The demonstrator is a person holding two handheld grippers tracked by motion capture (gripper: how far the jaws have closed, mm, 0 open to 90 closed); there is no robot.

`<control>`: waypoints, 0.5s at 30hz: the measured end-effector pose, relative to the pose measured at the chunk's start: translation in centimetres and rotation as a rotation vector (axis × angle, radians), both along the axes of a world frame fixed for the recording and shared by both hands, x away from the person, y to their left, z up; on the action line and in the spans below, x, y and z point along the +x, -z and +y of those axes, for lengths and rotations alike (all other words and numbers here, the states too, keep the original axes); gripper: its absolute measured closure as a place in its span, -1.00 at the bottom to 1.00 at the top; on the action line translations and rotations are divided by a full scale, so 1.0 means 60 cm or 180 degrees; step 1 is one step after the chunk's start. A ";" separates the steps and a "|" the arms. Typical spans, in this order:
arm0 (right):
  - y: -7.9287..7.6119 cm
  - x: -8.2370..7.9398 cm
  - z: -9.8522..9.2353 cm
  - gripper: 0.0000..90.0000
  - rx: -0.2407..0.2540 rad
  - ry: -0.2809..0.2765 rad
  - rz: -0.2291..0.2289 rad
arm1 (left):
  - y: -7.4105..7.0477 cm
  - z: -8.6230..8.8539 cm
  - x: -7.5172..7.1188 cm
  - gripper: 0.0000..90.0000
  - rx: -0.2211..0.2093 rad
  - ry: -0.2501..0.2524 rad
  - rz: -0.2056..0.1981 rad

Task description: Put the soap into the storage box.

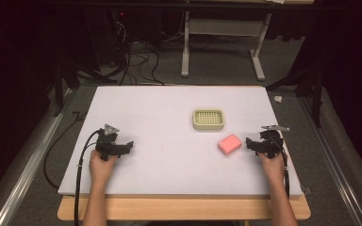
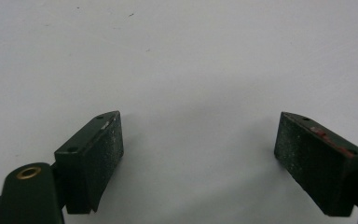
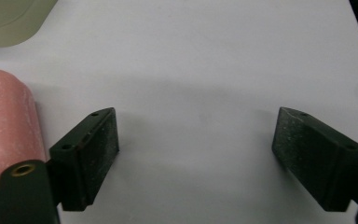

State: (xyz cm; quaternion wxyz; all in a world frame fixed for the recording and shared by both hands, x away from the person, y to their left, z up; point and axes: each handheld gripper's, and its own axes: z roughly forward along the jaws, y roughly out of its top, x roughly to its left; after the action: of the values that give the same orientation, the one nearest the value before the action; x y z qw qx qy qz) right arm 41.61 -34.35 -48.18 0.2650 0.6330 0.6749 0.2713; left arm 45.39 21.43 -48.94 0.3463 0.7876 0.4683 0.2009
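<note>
Both grippers agape, pink block point(image 1: 229, 144) mid-table

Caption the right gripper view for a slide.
Open right claw over the white table, pink soap bar beside its left jaw.

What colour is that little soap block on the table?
The soap block is pink, with faint whitish marks. The right gripper view shows it closest.

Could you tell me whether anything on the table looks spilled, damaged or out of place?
Nothing stands out. The pink soap bar lies flat on the white mat, slightly angled, just apart from the upright cream soap dish. Both the left tongs and right tongs are open and empty.
</note>
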 end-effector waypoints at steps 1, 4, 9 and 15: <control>0.000 0.000 0.000 -0.69 0.0000 0.0000 0.0000 | 0.000 0.000 0.000 -0.65 -0.0001 -0.0001 -0.0001; 0.000 0.001 0.000 -0.69 -0.0001 0.0005 0.0007 | 0.000 0.000 0.000 -0.65 0.0000 0.0000 0.0000; -0.002 0.000 -0.002 -0.70 -0.0022 0.0021 0.0033 | 0.000 0.000 0.000 -0.65 0.0000 -0.0001 0.0000; -0.012 -0.007 -0.009 -0.70 0.0044 0.0010 0.0088 | 0.000 0.000 0.000 -0.65 -0.0002 0.0000 0.0002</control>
State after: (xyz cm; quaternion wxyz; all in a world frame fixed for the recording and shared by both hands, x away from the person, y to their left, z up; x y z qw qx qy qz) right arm 41.21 -34.89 -47.49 0.2517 0.6396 0.6756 0.2667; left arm 45.40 21.43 -48.94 0.3464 0.7876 0.4685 0.2005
